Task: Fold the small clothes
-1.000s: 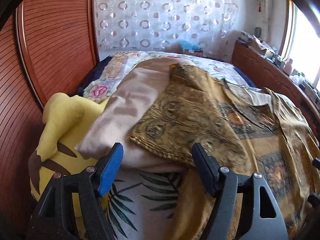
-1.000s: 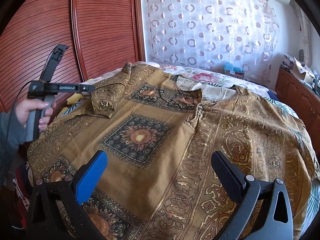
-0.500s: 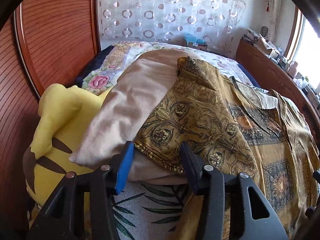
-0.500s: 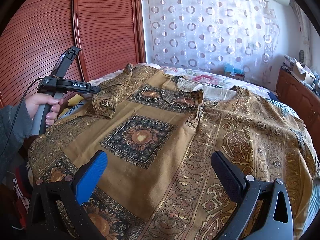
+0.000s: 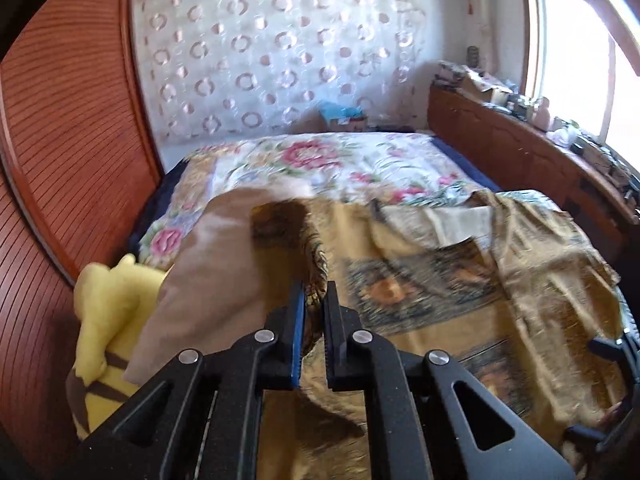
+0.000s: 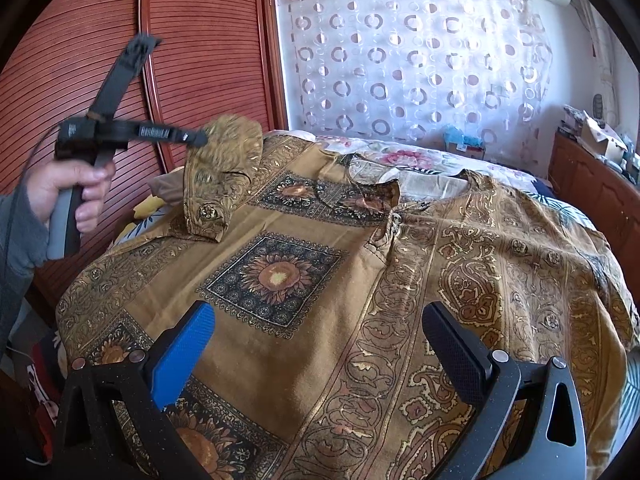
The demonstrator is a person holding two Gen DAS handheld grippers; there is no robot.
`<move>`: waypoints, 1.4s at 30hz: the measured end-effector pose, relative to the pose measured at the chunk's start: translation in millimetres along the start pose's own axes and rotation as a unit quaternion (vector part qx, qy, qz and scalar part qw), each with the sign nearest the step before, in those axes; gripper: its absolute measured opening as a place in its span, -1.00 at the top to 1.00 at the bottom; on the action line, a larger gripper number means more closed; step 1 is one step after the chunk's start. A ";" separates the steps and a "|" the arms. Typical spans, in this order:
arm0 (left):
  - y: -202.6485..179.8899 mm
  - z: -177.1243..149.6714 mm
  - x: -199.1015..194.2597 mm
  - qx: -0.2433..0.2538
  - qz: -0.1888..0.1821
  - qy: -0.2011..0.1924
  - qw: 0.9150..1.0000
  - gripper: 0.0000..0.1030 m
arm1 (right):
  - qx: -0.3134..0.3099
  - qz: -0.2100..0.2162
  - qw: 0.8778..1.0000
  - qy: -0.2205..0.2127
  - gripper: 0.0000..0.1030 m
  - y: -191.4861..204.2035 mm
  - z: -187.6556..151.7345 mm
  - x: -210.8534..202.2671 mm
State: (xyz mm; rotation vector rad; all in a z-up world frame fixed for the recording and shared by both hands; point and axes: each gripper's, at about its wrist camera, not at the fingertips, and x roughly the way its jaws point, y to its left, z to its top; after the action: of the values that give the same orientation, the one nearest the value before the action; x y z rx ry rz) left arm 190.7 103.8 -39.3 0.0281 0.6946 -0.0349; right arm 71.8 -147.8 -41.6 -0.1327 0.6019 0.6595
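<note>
Pinching ochre paisley shirt (image 6: 360, 280) sleeve, left gripper (image 5: 314, 300) fingers just closing, right gripper (image 6: 320, 344) spread empty.

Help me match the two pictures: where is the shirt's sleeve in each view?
Left wrist: the sleeve is centre frame, pinched in the left hand-held gripper.
Right wrist: the sleeve is upper left, lifted off the bed.
Shared landmark: the circle-patterned curtain.

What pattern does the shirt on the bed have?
The shirt is golden-brown with sunflower squares and paisley bands; the right wrist view shows it best.
</note>
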 end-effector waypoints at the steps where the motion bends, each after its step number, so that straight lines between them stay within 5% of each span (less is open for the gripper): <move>1: -8.1 7.6 0.3 0.008 -0.011 -0.001 1.000 0.82 | 0.001 -0.001 1.000 0.001 -1.00 -0.3 0.1 0.3; 6: -36.5 36.9 5.7 0.028 -0.046 -0.009 0.998 0.81 | 0.014 -0.014 1.000 0.015 -1.00 -2.8 2.7 4.5; 13: -55.0 47.2 4.5 0.042 -0.074 -0.010 0.996 0.19 | 0.022 -0.007 1.000 0.008 -1.00 -5.5 2.6 1.6; 20: -53.7 21.9 -4.1 0.030 -0.082 -0.009 0.996 -0.23 | 0.032 -0.002 0.999 0.001 -1.00 -13.2 0.4 -3.4; 30: -62.9 -37.2 16.2 0.038 -0.075 0.039 0.996 -0.24 | 0.032 -0.023 0.999 -0.005 -1.00 -26.2 1.6 -10.9; 42: -94.4 -60.1 44.7 0.057 -0.084 0.079 0.992 -0.24 | 0.067 -0.123 0.990 -0.029 -1.00 -120.4 -0.1 -59.2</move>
State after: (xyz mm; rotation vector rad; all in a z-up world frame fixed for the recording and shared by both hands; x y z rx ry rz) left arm 182.7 10.7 -115.4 0.0828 0.8521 -0.2353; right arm 108.2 -274.5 -16.7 -0.0609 0.5606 0.3810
